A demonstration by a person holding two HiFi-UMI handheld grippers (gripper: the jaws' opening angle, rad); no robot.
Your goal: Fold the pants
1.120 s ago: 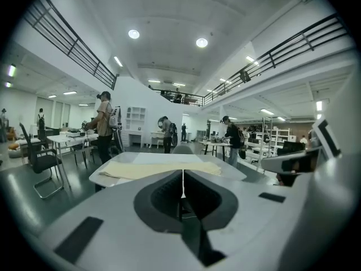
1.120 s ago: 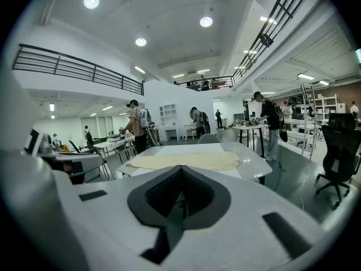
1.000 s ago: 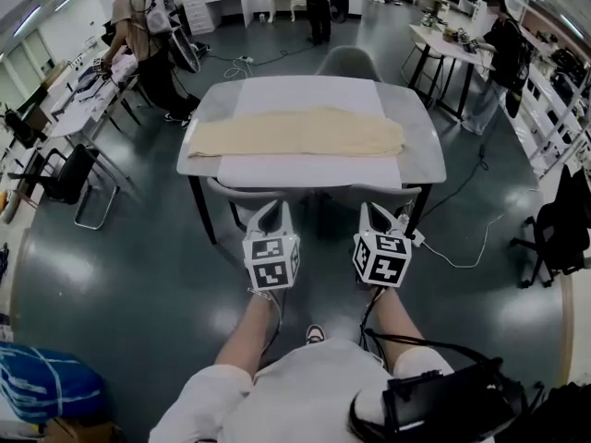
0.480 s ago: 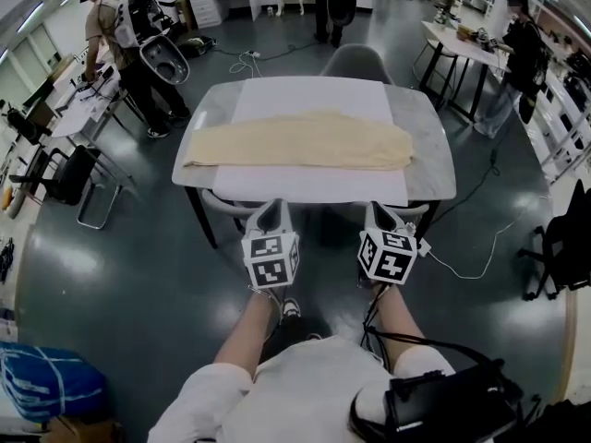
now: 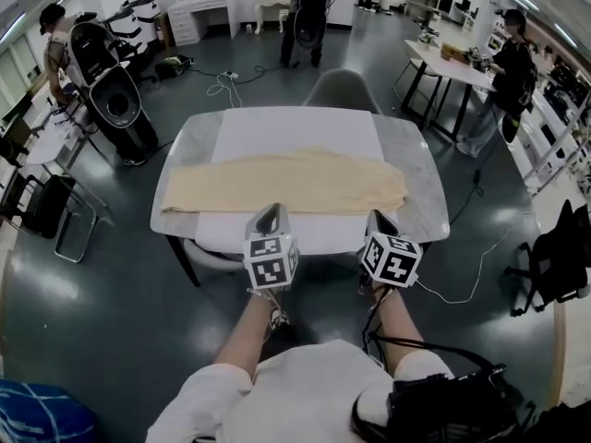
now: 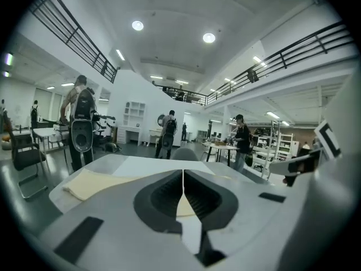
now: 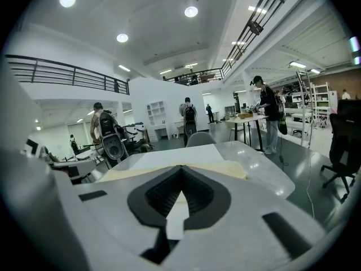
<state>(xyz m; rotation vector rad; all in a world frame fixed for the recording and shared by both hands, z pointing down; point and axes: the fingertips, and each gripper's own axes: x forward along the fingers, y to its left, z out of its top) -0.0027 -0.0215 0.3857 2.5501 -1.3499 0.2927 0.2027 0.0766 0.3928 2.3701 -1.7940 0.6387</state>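
Pants [image 5: 286, 181] lie flat, lengthwise across the white mat [image 5: 295, 123] on the table [image 5: 420, 173], spread ready for folding. Left gripper [image 5: 270, 210] and right gripper [image 5: 379, 216], each with jaws together and empty, are poised side by side at the near edge, probably ahead of a grasp there. A chair [image 5: 343, 86] stands behind the table; bystanders are well apart, and nothing blocks the cloth.

Plain pale-cream pants [image 5: 286, 181], no pattern. White mat [image 5: 295, 129] beneath, on light grey table [image 5: 417, 178]. Black-and-white square markers on left gripper [image 5: 271, 210] and right gripper [image 5: 379, 217]. Dark grey-green floor [image 5: 92, 321].
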